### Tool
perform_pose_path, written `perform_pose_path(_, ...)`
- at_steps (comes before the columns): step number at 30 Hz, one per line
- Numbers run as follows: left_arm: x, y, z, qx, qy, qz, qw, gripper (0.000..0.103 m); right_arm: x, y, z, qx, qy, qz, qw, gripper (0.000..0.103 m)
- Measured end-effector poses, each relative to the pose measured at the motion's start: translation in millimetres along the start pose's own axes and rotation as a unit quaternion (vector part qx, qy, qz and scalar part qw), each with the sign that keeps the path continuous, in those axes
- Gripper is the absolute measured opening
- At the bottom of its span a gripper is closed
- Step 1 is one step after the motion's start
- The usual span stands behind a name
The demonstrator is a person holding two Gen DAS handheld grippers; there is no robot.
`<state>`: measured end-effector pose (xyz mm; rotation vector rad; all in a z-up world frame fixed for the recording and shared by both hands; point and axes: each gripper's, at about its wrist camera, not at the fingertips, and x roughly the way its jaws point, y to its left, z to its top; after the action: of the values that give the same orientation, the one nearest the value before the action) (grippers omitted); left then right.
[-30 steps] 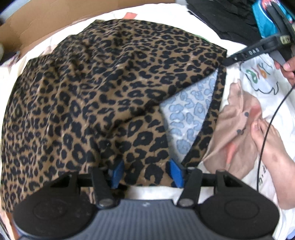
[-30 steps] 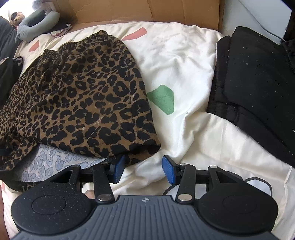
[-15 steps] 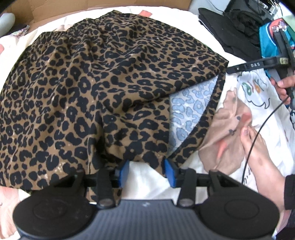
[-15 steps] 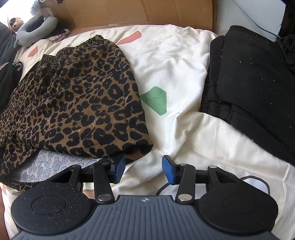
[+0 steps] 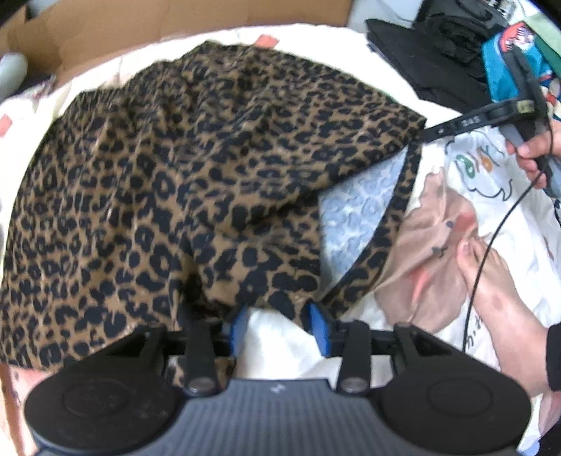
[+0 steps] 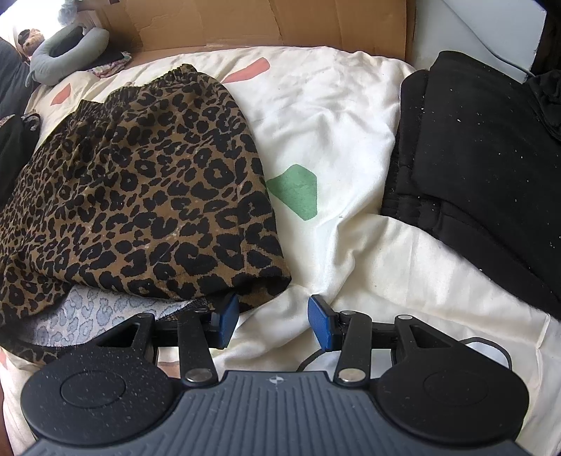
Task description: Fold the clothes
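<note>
On the cream bedsheet (image 6: 350, 115) the leopard-print shorts (image 5: 182, 182) lie spread out, with the left gripper (image 5: 278, 326) half open and just re-widening at their near hem (nothing pinched), while the right gripper (image 6: 273, 321) sits half open, empty, by the hem corner, its side lettering too blurry to read.

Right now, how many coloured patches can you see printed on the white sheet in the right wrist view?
3: a green one beside the skirt, a pink one near the cardboard, another pink one far left. The skirt may hide more.

Cream bedsheet (image 6: 350, 115), perhaps cardboard backboard (image 6: 280, 21)
</note>
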<state>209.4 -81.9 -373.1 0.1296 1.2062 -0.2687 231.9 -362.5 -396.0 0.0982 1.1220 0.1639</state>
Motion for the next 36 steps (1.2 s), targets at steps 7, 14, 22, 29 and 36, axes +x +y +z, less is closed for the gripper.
perform_pose_path(7, 8, -18, 15, 0.037, -0.021, 0.009, 0.9991, 0.055, 1, 0, -1, -0.001, 0.0, 0.0, 1.0, 0.051)
perform_pose_path(14, 30, -25, 11, 0.069, 0.01, 0.038, 0.9968, 0.055, 1, -2, -1, 0.002, -0.002, 0.004, 1.0, 0.051)
perform_pose_path(22, 24, -13, 0, 0.047, 0.02, 0.036, 0.9981, 0.039, 1, -2, 1, -0.003, -0.01, 0.001, 1.0, 0.051)
perform_pose_path(29, 10, -1, -8, 0.012, 0.023, 0.009, 0.9996, 0.016, 2, -5, 4, -0.004, -0.02, -0.01, 1.0, 0.04)
perform_pose_path(36, 5, 13, -18, -0.021, 0.031, -0.017, 0.9991, 0.006, 2, 2, 10, -0.016, -0.043, -0.018, 0.999, 0.012)
